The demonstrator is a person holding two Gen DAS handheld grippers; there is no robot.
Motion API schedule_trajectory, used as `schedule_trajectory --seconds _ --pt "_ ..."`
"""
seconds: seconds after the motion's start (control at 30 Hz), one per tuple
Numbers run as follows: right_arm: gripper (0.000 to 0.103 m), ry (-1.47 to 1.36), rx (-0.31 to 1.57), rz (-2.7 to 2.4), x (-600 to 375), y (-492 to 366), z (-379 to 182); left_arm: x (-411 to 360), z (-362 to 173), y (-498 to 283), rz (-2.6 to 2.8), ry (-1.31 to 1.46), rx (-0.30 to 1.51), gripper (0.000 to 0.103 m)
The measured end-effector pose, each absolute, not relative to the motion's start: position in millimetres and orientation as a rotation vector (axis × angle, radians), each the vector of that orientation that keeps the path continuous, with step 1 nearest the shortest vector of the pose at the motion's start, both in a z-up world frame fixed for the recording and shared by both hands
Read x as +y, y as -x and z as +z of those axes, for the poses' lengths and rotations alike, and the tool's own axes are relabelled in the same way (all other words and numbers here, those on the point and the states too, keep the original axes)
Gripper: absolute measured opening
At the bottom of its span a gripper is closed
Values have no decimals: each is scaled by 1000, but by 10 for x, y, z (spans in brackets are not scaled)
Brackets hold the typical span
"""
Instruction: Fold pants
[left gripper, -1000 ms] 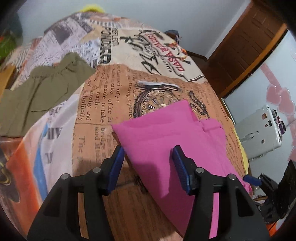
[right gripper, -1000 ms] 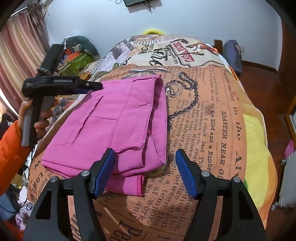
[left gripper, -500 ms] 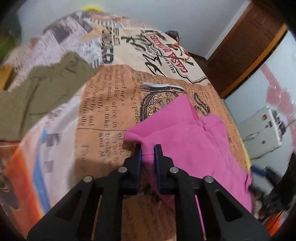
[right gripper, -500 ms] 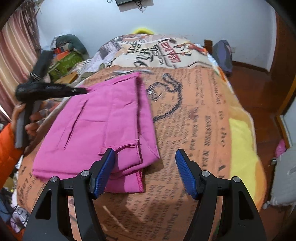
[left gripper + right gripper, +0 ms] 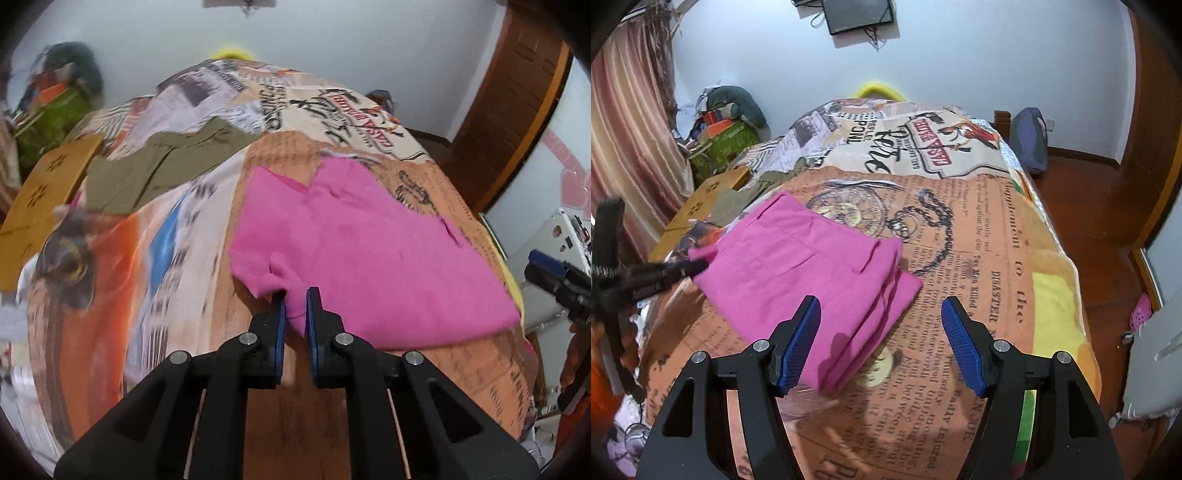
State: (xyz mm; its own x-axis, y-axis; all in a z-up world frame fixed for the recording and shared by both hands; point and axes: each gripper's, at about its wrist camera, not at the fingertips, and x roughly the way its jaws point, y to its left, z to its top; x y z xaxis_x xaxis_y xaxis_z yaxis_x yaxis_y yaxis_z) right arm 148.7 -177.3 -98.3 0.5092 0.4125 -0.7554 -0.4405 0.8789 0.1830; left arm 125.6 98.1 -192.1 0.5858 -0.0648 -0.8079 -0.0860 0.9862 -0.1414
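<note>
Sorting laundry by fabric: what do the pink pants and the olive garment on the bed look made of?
Pink pants: matte woven cloth, likely cotton; it holds crisp folds and shows stitched seams. Olive garment: matte, slightly crumpled woven fabric, perhaps cotton twill; blur leaves the weave unclear.

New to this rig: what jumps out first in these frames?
The bright pink pants, folded, lie mid-bed on a newspaper-print bedspread. The left claw is pinched shut on their near edge, while the right claw hangs open above their other end. Olive pants lie further back on the bed.
</note>
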Motion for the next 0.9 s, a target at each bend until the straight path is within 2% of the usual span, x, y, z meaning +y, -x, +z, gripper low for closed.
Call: schedule_trajectory --seconds 0.27,0.43,0.47,0.67,0.9 --pt "64 76 920 547 -1593 -1417 -1098 1126 -1963 -978 47 236 959 13" --pt "64 84 975 541 -1542 -1453 -1334 1262 -1949 -892 88 250 956 33" --pt "64 86 981 539 -1544 -1458 -1355 1286 -1941 -882 96 243 954 34" --pt "64 85 974 535 -1579 -1455 -1287 1417 -1866 -845 176 125 958 34" --pt "64 78 907 608 -1359 -1563 -1014 1194 -1484 -1014 27 25 873 34"
